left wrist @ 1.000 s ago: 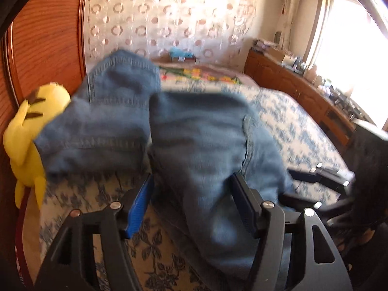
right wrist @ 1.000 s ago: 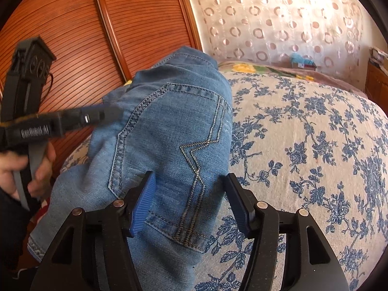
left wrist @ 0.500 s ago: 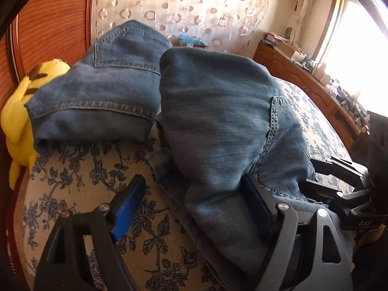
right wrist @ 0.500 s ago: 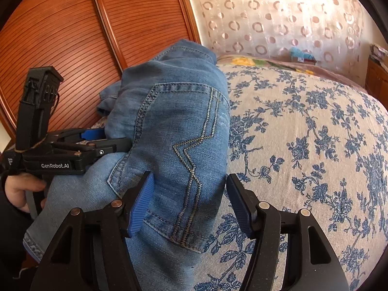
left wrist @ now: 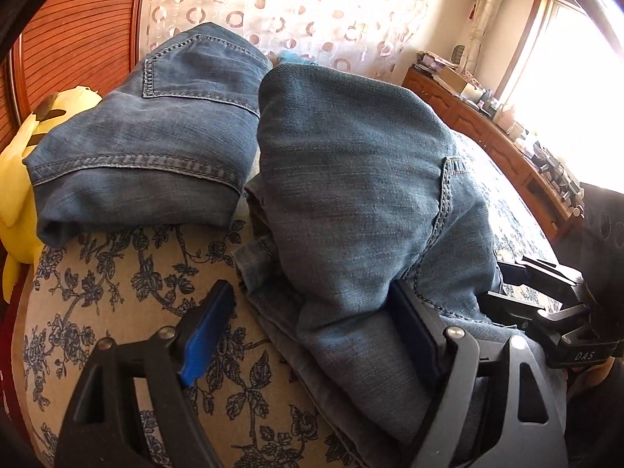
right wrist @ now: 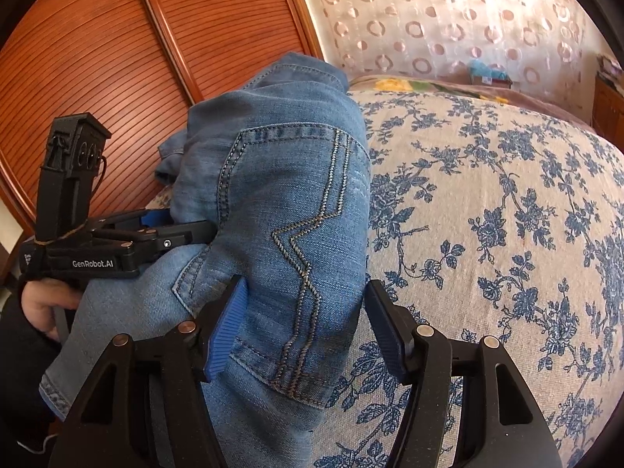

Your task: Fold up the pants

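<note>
Where the floral bedspread (right wrist: 487,234) runs right of the jeans (right wrist: 280,210) it lies bare and wide; left, a wooden slatted door (right wrist: 117,58) stands close. Second folded jeans (left wrist: 148,148) and a yellow plush (left wrist: 23,171) crowd the far left corner.

Left gripper (left wrist: 312,327): jaws have just been opening, left pad clear of denim, fold between them. Right gripper (right wrist: 304,323): jaws spread around the pocket end, blue pad touching, other pad apart. Near hem cut off below.
</note>
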The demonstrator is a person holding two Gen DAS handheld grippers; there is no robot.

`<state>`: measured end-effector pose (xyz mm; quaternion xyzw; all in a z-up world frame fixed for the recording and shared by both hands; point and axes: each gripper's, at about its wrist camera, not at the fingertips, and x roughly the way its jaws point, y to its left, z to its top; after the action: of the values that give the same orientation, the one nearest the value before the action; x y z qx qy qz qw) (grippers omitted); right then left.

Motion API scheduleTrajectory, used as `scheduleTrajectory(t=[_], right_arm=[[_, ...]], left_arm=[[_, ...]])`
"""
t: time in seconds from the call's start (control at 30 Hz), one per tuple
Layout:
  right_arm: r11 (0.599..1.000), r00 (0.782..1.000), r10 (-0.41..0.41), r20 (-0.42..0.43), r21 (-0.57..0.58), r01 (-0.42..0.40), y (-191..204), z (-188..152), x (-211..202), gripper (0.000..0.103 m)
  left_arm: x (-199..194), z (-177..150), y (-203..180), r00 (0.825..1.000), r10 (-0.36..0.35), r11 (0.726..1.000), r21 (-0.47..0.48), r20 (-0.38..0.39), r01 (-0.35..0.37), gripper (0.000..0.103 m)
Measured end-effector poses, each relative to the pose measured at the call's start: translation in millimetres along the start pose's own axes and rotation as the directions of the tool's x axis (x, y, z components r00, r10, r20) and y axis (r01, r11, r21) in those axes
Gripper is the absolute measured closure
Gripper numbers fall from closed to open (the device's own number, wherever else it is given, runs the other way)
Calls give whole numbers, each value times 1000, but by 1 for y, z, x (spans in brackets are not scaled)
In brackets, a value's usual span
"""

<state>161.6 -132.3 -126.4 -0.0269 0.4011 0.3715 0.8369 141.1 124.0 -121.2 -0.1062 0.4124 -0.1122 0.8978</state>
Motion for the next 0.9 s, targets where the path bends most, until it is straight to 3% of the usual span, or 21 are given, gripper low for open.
scheduleTrajectory(t=[0.17,0.33,0.63,0.7,0.73,0.77,0.8,0.9], right_arm=[[1000,1000,21,-12,16,-21,-2,1,2,40],[999,999,48,-24,19,-48,-3,1,3,46],[998,997,64,-38,13,-63,-3,1,4,51],[998,997,66,-34,6,-66,-1,2,4,59],[998,997,65,-29,0,-65,1,1,4,61],[998,998,62,-27,-9,-62,3,1,3,64],[998,998,58,-19,-18,-59,5,0,2,69],[998,999,42,17,-54,-41,13,-2,-4,80]], left_arm=[[-1,0,-1,1000,-13,1000,-6,3,13,28],[-3,-3,-2,999,-46,999,-19,0,46,42],[-6,-7,-6,999,-32,999,-7,11,32,46],[-7,-8,-8,999,-30,999,-10,15,30,48],[-8,-9,-9,999,-31,999,-11,16,31,50],[-9,-10,-9,999,-32,999,-13,22,32,65],[-11,-10,-10,995,-96,995,-25,21,96,77],[-14,-11,-19,998,-51,999,7,22,51,80]])
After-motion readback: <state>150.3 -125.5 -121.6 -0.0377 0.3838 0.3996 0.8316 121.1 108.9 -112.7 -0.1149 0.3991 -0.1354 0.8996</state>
